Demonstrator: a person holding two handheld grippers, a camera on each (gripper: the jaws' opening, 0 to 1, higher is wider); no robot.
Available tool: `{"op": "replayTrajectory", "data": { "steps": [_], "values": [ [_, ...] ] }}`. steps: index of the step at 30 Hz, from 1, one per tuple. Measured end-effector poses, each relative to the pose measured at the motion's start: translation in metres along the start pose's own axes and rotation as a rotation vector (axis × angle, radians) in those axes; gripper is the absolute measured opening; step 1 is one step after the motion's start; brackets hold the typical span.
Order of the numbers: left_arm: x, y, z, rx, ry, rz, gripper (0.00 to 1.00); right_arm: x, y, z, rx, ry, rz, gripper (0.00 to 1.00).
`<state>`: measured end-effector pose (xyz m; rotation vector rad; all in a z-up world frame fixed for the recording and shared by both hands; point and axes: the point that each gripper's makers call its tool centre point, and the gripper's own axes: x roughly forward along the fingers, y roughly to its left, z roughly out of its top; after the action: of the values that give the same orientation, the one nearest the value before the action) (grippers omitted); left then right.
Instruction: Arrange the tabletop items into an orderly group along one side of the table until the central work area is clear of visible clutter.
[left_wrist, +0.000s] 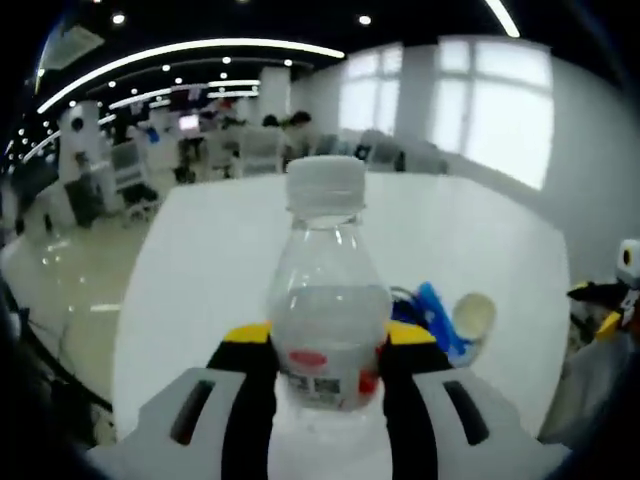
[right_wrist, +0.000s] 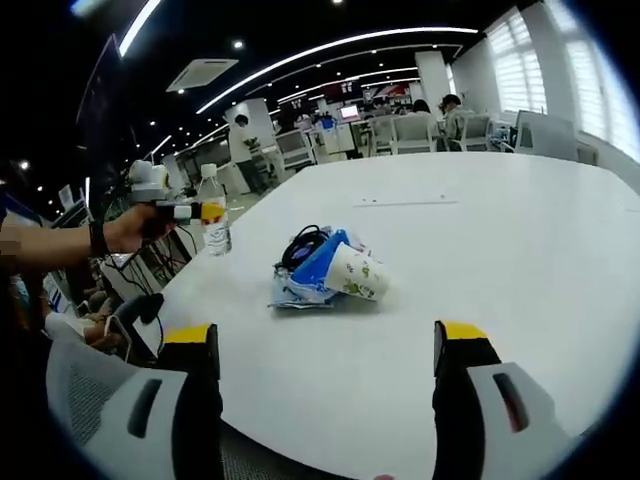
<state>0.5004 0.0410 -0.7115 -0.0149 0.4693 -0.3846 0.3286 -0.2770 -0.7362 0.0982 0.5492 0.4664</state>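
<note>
A clear water bottle (left_wrist: 326, 300) with a white cap and red label stands upright between the yellow-tipped jaws of my left gripper (left_wrist: 328, 345), which is shut on it. In the right gripper view the same bottle (right_wrist: 212, 222) is held above the table's left edge by the left gripper (right_wrist: 180, 211) in a person's hand. A pile of a paper cup (right_wrist: 355, 272), a blue packet (right_wrist: 318, 262) and a black cable (right_wrist: 300, 243) lies mid-table. My right gripper (right_wrist: 325, 345) is open above the near table edge, well short of the pile.
The white table (right_wrist: 480, 230) stretches far and right, bare beyond the pile. In the left gripper view the cup (left_wrist: 473, 317) and blue packet (left_wrist: 432, 312) lie right of the bottle. Office chairs and desks stand behind; a chair back (right_wrist: 85, 385) sits at the near left.
</note>
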Motion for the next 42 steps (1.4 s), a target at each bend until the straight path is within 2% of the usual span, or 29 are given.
{"op": "replayTrajectory", "data": {
  "steps": [4, 10, 15, 21, 24, 26, 32, 33, 42],
  "values": [
    [0.012, 0.020, 0.004, -0.030, -0.024, 0.029, 0.37, 0.000, 0.000, -0.004, -0.018, 0.027, -0.003, 0.88],
    [0.030, 0.037, 0.005, -0.047, -0.042, 0.060, 0.37, -0.001, -0.001, -0.010, -0.023, 0.057, -0.010, 0.89],
    [0.048, 0.055, -0.003, -0.072, -0.059, 0.100, 0.37, 0.000, -0.004, -0.015, -0.021, 0.075, -0.016, 0.89],
    [0.063, 0.063, -0.016, -0.083, -0.061, 0.118, 0.37, 0.003, -0.006, -0.020, -0.022, 0.098, -0.017, 0.89],
    [0.065, 0.063, -0.022, -0.077, -0.055, 0.133, 0.37, 0.004, -0.006, -0.022, -0.020, 0.104, -0.017, 0.89],
    [0.066, 0.065, -0.023, -0.042, -0.072, 0.166, 0.38, 0.005, -0.005, -0.023, -0.023, 0.107, -0.016, 0.89],
    [0.070, 0.063, -0.038, -0.043, -0.054, 0.162, 0.38, 0.010, -0.001, -0.025, -0.034, 0.116, 0.001, 0.89],
    [0.069, 0.063, -0.038, -0.041, -0.070, 0.161, 0.38, 0.010, -0.001, -0.026, -0.038, 0.119, 0.002, 0.89],
    [0.053, 0.064, -0.046, -0.040, -0.087, 0.164, 0.38, 0.012, 0.003, -0.028, -0.042, 0.125, 0.015, 0.89]
  ]
}}
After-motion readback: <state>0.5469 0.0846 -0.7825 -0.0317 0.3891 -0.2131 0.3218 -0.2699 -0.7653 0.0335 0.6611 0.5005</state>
